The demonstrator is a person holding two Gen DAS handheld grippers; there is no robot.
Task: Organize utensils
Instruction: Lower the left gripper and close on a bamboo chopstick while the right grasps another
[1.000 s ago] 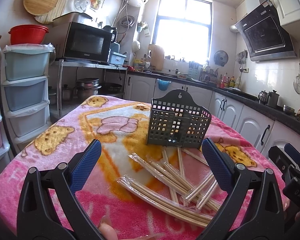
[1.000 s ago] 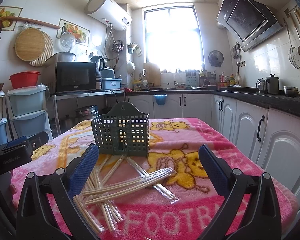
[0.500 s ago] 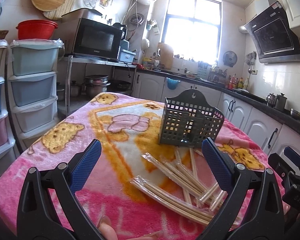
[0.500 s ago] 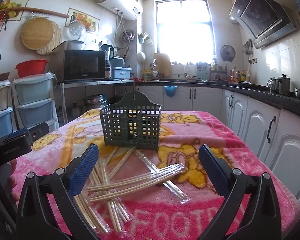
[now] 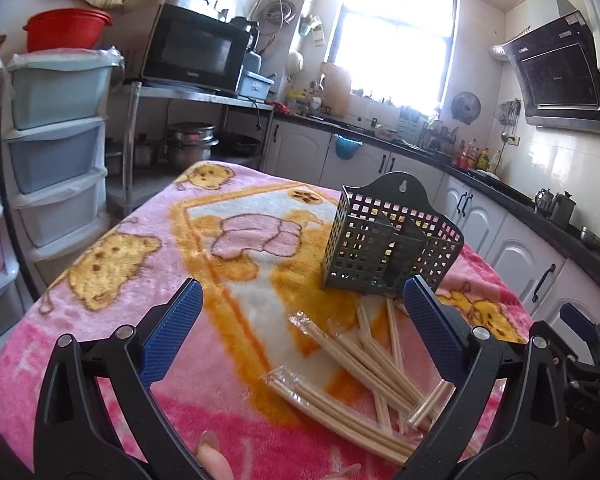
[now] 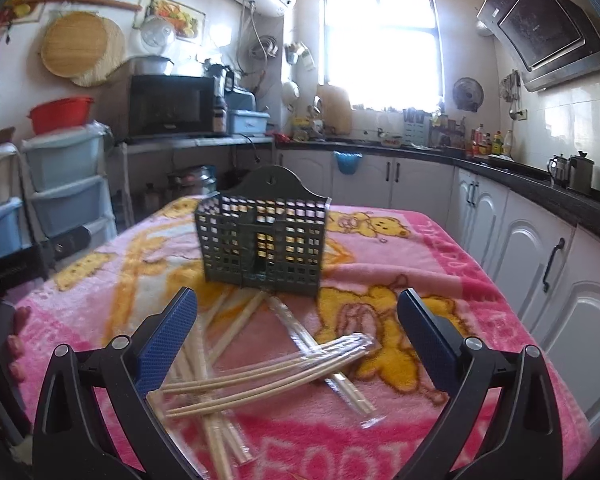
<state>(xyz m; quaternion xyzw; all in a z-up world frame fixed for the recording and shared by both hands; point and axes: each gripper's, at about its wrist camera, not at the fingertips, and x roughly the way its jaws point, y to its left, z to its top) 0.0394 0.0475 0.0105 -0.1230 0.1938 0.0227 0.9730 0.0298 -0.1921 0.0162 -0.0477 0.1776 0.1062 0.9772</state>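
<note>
Several plastic-wrapped pairs of wooden chopsticks [image 5: 364, 376] lie crossed on a pink cartoon blanket [image 5: 132, 276], also in the right wrist view [image 6: 268, 372]. A dark green slotted utensil basket [image 5: 388, 244] stands upright just behind them; it also shows in the right wrist view [image 6: 260, 236]. My left gripper [image 5: 304, 328] is open and empty, above the near end of the pile. My right gripper [image 6: 296, 336] is open and empty, hovering over the pile in front of the basket.
The blanket-covered table [image 6: 480, 304] sits in a kitchen. Stacked plastic drawers [image 5: 56, 152] stand at the left, white cabinets [image 6: 540, 256] along the right. A microwave [image 5: 196, 52] sits on a metal rack behind. The right gripper's body [image 5: 580, 360] shows at the left view's right edge.
Both grippers have moved forward and lower toward the chopsticks and basket, which now look larger. Both stay open. Nothing on the table has moved.
</note>
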